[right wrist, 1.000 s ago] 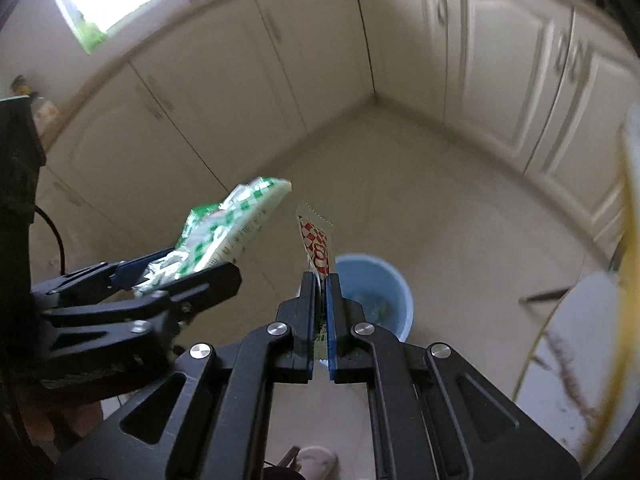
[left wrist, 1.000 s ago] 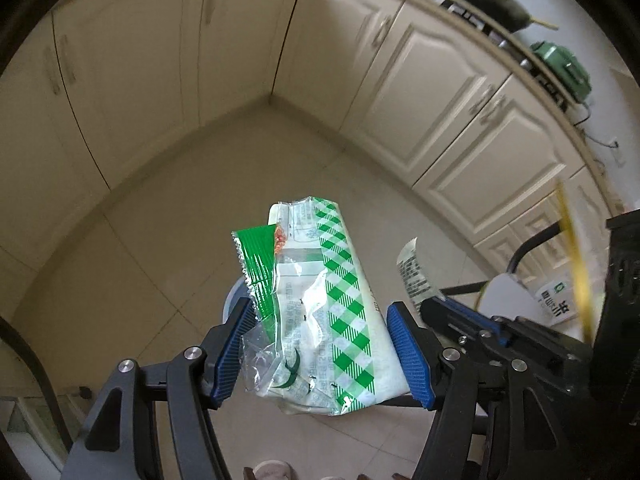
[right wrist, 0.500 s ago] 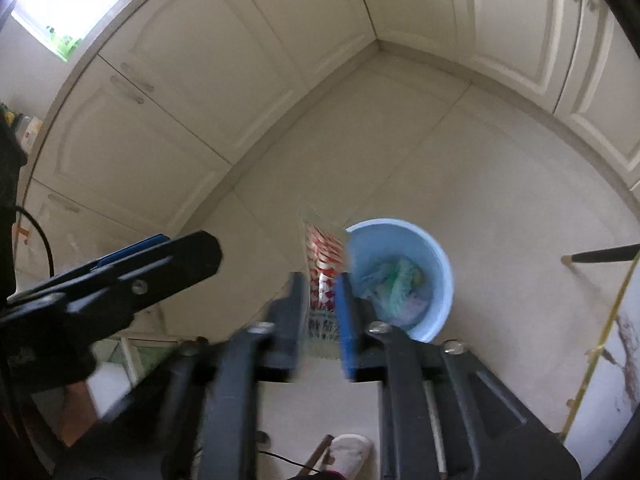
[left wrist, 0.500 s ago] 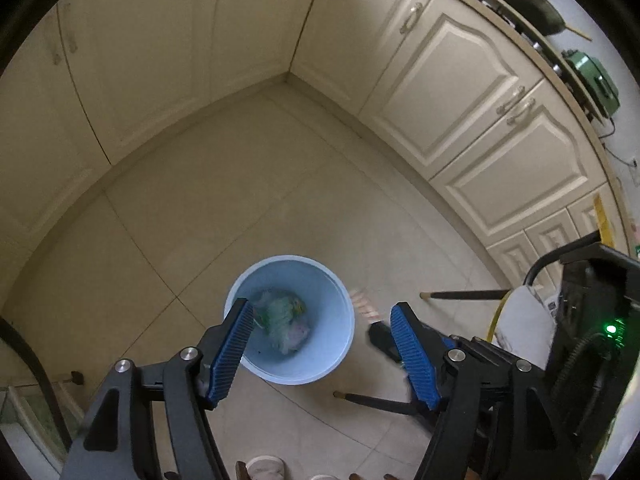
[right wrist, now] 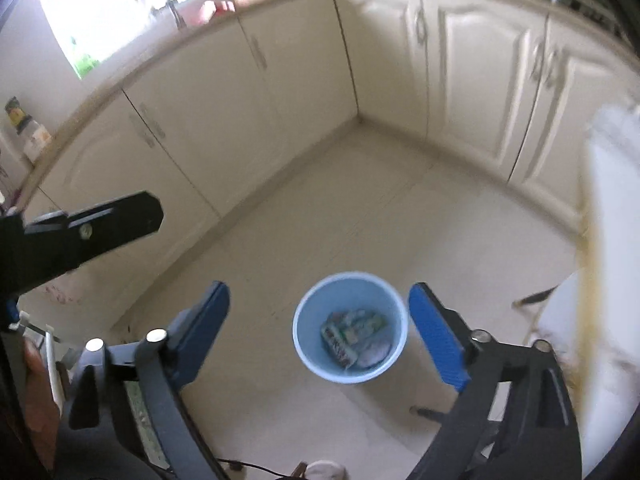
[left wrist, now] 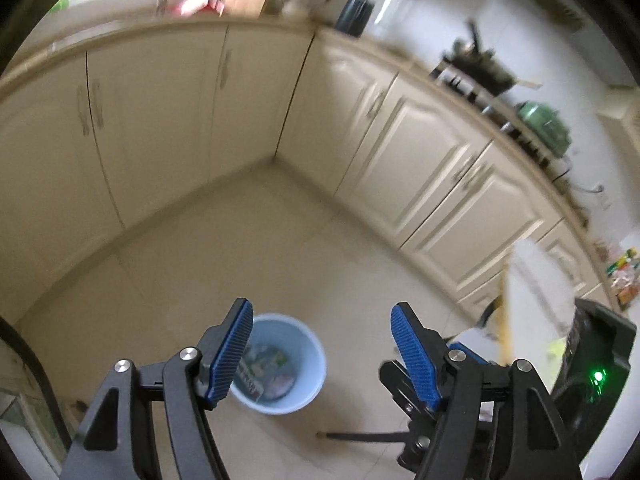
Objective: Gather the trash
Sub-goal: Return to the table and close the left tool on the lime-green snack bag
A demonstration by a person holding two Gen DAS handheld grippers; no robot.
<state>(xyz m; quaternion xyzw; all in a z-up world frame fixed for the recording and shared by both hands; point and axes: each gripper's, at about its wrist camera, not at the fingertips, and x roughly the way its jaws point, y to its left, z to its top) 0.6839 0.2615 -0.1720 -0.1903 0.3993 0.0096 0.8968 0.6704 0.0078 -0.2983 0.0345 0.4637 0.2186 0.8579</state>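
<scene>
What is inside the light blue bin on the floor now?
Inside the light blue bin lie crumpled wrappers, one with green print. They cover the bottom, so anything beneath them cannot be seen.

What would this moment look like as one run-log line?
left gripper: open, empty | right gripper: jaws just opened, empty | wrappers: in blue bin | bin: on floor
</scene>
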